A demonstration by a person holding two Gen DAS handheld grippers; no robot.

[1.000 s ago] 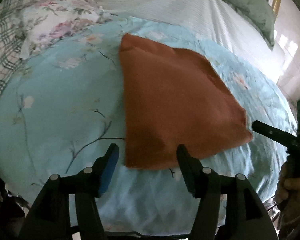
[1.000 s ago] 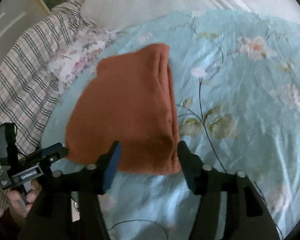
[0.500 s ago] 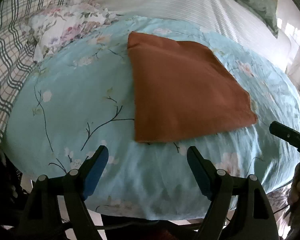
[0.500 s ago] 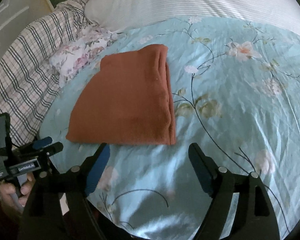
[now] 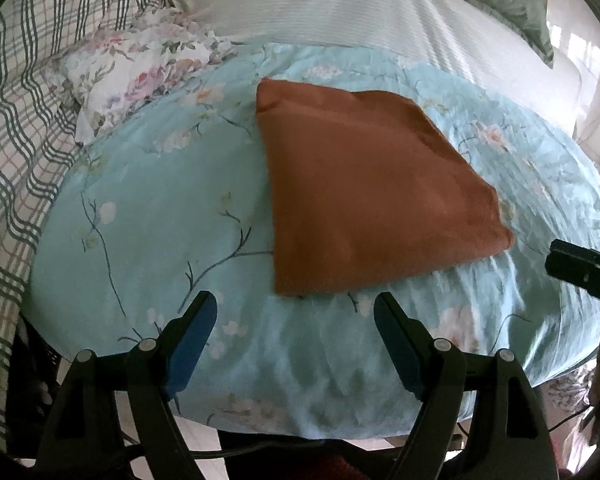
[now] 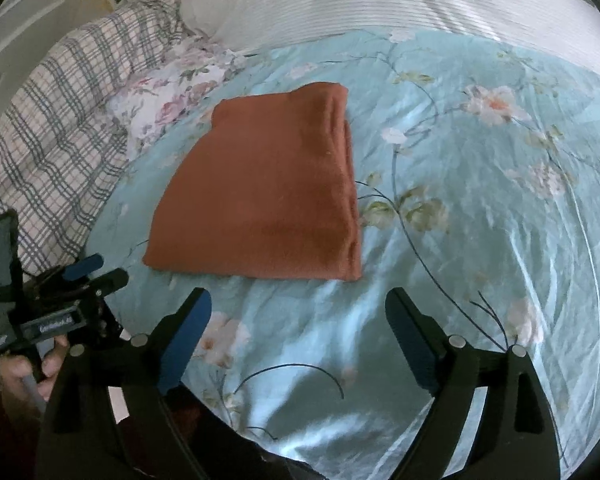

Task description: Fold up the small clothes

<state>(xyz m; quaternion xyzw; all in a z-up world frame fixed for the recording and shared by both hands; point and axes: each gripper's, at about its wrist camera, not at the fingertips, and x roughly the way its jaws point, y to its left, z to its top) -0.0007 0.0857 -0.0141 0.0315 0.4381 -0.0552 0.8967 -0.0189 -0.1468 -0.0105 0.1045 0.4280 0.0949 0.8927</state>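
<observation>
The cloth (image 5: 364, 200) lies folded flat in a rough square on the blue sheet (image 5: 148, 216), near its middle, w/ the thick stacked edge on the right side in the right view (image 6: 342, 184). Left gripper (image 5: 296, 312) hangs just short of the near edge, fingers spread wide, holding nothing. Right gripper (image 6: 298, 308) is the same — spread, empty, just short of the cloth.

Risks, as I judge them: the sheet looks slick and wrinkled, so a low pass could snag it and drag the whole stack askew. Pinching only the top layer at the stacked edge would peel the fold open. If another fold is meant, uneven lift btw the two sides would skew the corners — the layers look loose, not pressed.
</observation>
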